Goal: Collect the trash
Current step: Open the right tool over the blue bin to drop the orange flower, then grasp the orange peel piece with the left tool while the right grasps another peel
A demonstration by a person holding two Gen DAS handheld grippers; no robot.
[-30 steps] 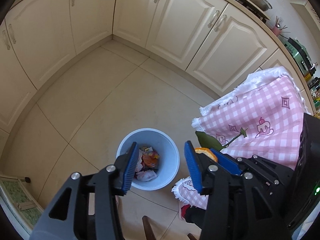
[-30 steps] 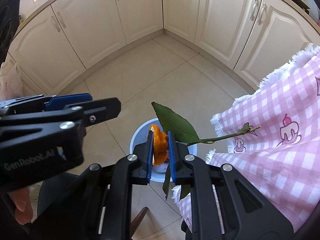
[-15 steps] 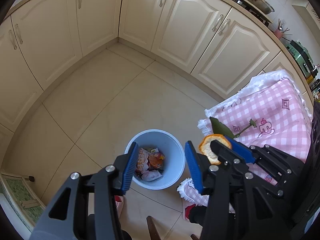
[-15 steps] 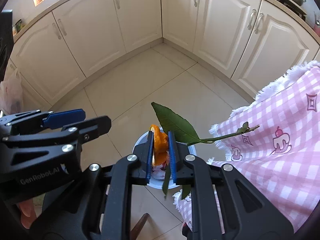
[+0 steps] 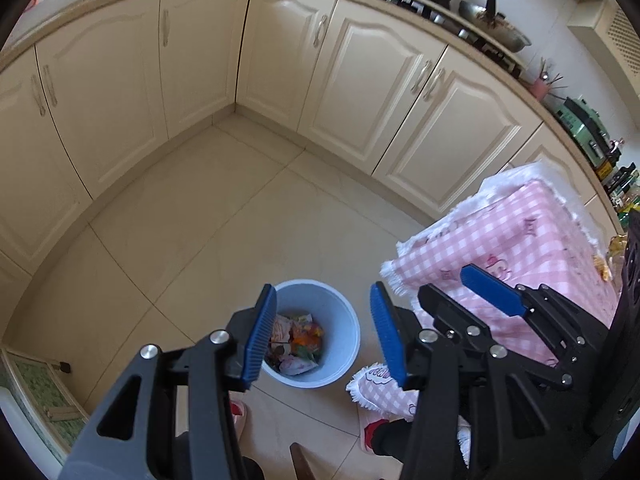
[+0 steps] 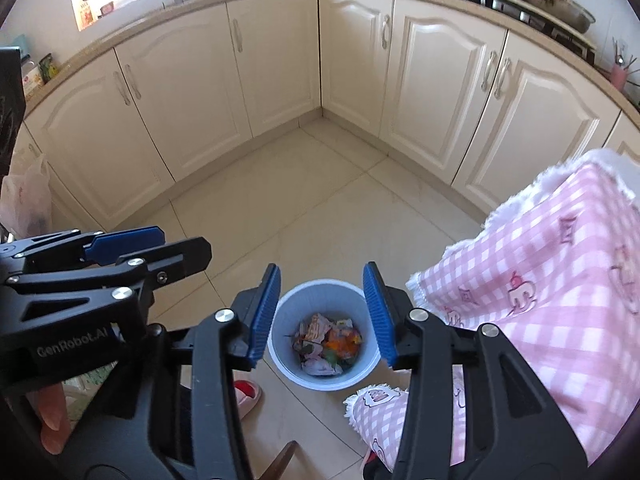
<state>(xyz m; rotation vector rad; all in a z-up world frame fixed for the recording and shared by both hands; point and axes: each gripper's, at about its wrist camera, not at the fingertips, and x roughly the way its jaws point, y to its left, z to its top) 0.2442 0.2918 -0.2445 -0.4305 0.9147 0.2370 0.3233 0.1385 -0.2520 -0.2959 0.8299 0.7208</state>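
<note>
While both handheld grippers hung above the floor, the round pale-blue plastic trash bin (image 6: 324, 336) sat on the beige tiled floor (image 6: 304, 200) right below them, beside the draped corner of the pink-and-white checked tablecloth with a white fringe (image 6: 560, 280). The right gripper (image 6: 322, 312) was framed directly over the bin mouth with its blue ribbed pads (image 6: 266, 316) spreading apart and nothing between them; that position reads as a release point, chosen so anything let go falls straight in. The crumpled wrappers and orange scraps (image 6: 326, 342) lay piled at the bin bottom, so the trash was inside, not on the cloth. The left gripper (image 5: 320, 332) was held just beside the right one, jaws roughly half apart and empty, its view also lined on the bin; likely parked there to stay clear of the drop. In the left view the right gripper (image 5: 444, 300) showed as black arms with its blue pads spread, over the cloth edge. Cream cabinet doors (image 5: 360, 92) wrapped the corner behind. A person's pink slipper (image 6: 246, 394) showed near the bin. Judged: drop step done for this item, next would be going back toward the table for more, though the tabletop was mostly out of frame so remaining trash couldn't be told.
</note>
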